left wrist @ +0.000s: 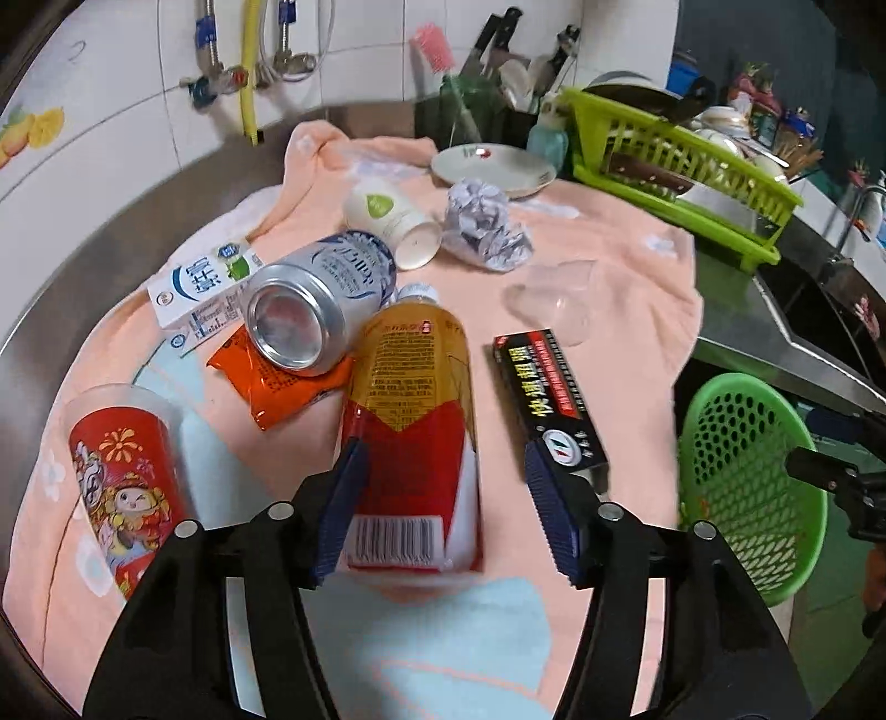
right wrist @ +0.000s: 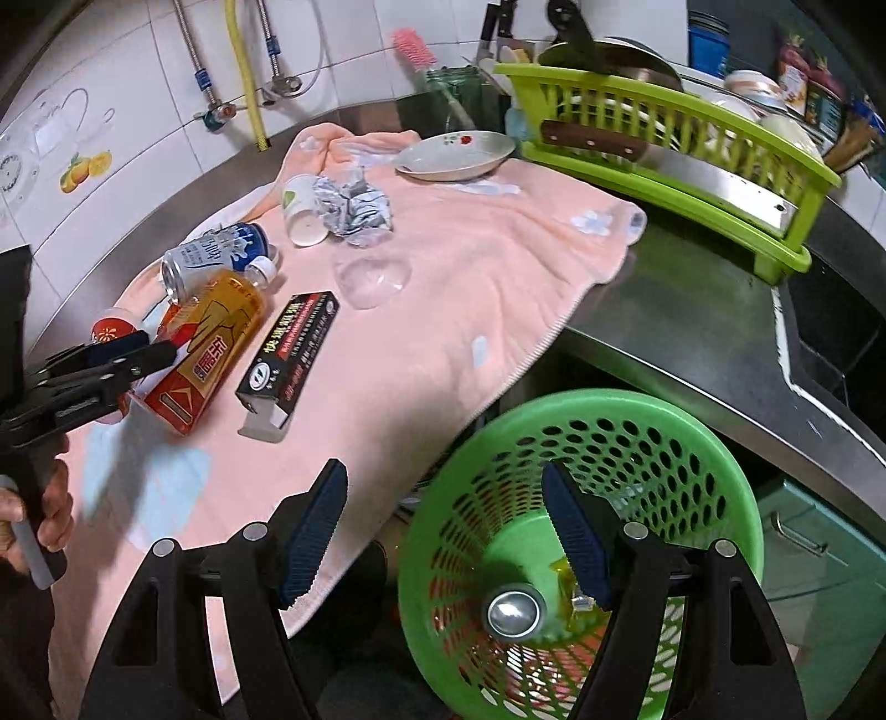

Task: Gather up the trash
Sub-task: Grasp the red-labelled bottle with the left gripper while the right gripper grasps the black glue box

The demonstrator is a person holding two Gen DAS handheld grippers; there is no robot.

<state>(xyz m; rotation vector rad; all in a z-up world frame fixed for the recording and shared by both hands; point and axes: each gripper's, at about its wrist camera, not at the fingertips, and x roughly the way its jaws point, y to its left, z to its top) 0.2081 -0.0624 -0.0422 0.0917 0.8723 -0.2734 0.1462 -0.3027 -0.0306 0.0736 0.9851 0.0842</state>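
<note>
We see our left tool (left wrist: 446,515) spread wide over the tea bottle (left wrist: 412,421) lying on the pink towel (left wrist: 609,288) – pads not touching it. Beside the bottle lie a can (left wrist: 315,310) and a black box (left wrist: 548,401). Our right tool (right wrist: 443,534) gapes empty above the green basket (right wrist: 692,437) off the bench (right wrist: 692,321) – a can (right wrist: 515,612) lies inside

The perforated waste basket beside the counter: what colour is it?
Green; the waste basket shows best in the right wrist view.

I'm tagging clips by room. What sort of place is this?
Most likely a home kitchen: a steel counter against a tiled wall, a green dish rack holding dishes, and knives standing in a holder at the back.
</note>
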